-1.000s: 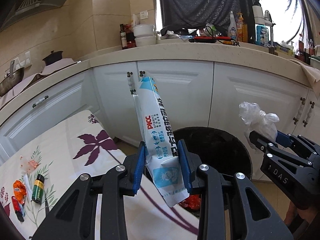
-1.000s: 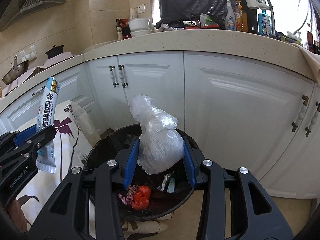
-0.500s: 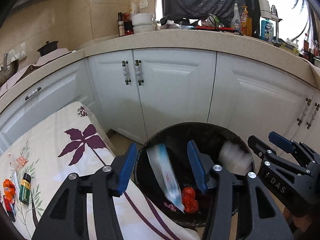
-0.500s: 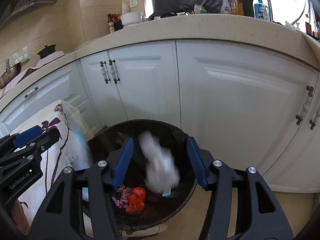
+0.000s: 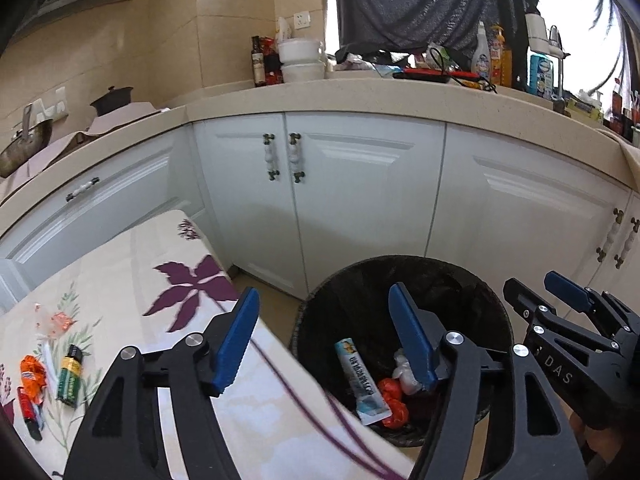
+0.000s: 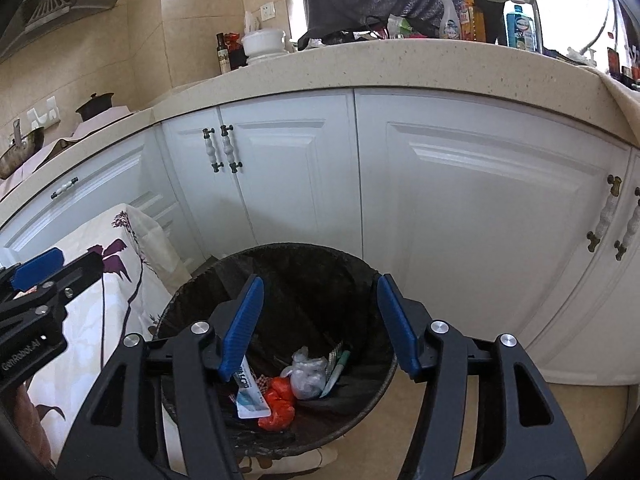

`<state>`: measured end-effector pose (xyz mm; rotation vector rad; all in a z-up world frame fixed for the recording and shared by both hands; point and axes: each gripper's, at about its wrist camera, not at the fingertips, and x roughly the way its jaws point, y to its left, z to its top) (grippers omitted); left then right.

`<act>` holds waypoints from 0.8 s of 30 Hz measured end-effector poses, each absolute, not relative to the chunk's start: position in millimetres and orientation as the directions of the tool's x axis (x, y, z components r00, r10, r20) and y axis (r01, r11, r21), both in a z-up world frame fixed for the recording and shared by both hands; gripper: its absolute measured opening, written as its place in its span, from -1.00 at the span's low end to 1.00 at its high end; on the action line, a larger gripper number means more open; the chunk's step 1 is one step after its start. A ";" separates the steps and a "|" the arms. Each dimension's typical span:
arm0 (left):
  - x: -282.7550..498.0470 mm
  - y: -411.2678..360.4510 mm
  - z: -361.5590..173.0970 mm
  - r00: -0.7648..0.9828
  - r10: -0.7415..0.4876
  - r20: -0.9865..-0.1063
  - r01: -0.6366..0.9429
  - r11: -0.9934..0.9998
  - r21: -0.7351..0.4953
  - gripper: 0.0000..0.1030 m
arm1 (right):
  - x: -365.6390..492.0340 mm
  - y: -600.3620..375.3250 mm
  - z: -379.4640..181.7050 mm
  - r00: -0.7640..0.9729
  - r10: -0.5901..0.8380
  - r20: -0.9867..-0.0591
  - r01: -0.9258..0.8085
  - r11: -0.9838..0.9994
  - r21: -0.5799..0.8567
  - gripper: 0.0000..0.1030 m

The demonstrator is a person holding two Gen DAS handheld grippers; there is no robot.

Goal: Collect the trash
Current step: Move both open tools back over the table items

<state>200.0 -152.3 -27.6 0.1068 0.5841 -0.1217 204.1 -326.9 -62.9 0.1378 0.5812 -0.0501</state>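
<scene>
While both my grippers hang over the black bin (image 6: 372,280), their jaws stand apart and empty.
My left gripper (image 5: 324,340) and right gripper (image 6: 318,320) have just been opening; the blue-white wrapper (image 5: 362,380) lies at the bin's seven o'clock, the clear plastic bag (image 6: 306,374) just right of it, by red scraps (image 6: 280,400).

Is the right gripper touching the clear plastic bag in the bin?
Apart. In the right wrist view the right gripper has open, empty jaws above the bin, while the clear plastic bag lies at the bottom.
</scene>
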 end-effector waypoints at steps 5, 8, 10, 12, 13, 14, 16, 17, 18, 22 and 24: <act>187.8 -123.4 -22.6 0.837 -0.043 -0.546 0.091 0.994 0.061 0.39 | 202.1 -307.3 -57.5 0.839 0.030 -0.543 0.041 0.992 0.118 0.13; 178.9 -100.7 -20.6 0.840 0.000 -0.543 0.041 0.997 0.064 0.41 | 202.1 -288.5 -54.4 0.840 0.067 -0.539 0.000 0.992 0.124 0.13; 172.6 -83.4 -20.7 0.838 0.034 -0.544 0.003 0.998 0.067 0.42 | 202.3 -273.6 -52.6 0.838 0.095 -0.537 -0.031 0.991 0.127 0.13; 168.1 -68.3 -21.9 0.833 0.066 -0.549 -0.033 0.997 0.070 0.43 | 202.3 -258.7 -51.0 0.835 0.120 -0.536 -0.059 0.990 0.129 0.13; 165.3 -58.3 -23.1 0.829 0.086 -0.553 -0.055 0.996 0.072 0.43 | 202.1 -250.1 -50.0 0.834 0.134 -0.535 -0.075 0.989 0.130 0.13; 162.9 -48.5 -24.4 0.823 0.105 -0.558 -0.077 0.994 0.073 0.43 | 202.6 -242.4 -48.8 0.832 0.147 -0.535 -0.091 0.987 0.130 0.13; 157.9 -29.2 -26.7 0.813 0.139 -0.566 -0.120 0.990 0.070 0.43 | 202.0 -229.3 -47.4 0.828 0.169 -0.535 -0.117 0.985 0.129 0.13; 155.8 -21.1 -27.9 0.808 0.153 -0.569 -0.138 0.988 0.069 0.43 | 201.7 -220.0 -46.6 0.825 0.182 -0.535 -0.135 0.983 0.127 0.13; 153.0 -13.4 -29.1 0.805 0.166 -0.570 -0.154 0.986 0.069 0.43 | 201.1 -210.9 -45.8 0.822 0.196 -0.535 -0.151 0.980 0.126 0.13; 139.2 26.0 -33.6 0.781 0.229 -0.581 -0.238 0.969 0.063 0.43 | 200.0 -177.3 -44.4 0.807 0.243 -0.539 -0.212 0.970 0.121 0.14; 132.2 43.1 -34.4 0.769 0.255 -0.586 -0.274 0.960 0.059 0.43 | 199.2 -161.1 -44.0 0.799 0.264 -0.540 -0.239 0.964 0.117 0.14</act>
